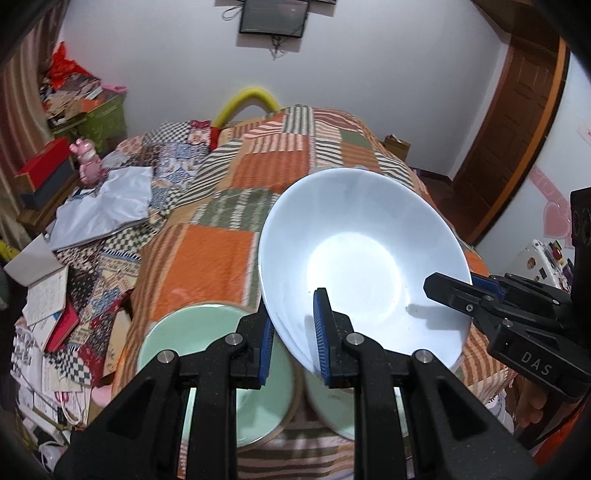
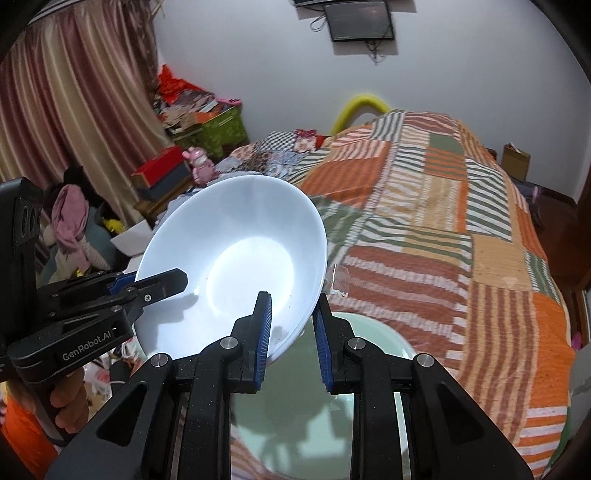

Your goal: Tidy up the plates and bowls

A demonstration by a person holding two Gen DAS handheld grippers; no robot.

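A white bowl hangs tilted in the air over the bed, gripped on two sides of its rim. My left gripper is shut on the near rim in the left wrist view, and my right gripper clamps the rim from the right. In the right wrist view, my right gripper pinches the bowl at its lower right rim, while my left gripper bites the left rim. Below the bowl, two pale green plates lie on the quilt; one green plate shows under the right gripper.
A patchwork quilt in orange, green and stripes covers the bed. Loose books and papers, a pink figurine and stacked boxes crowd the left side. A wooden door stands at the right; a screen hangs on the wall.
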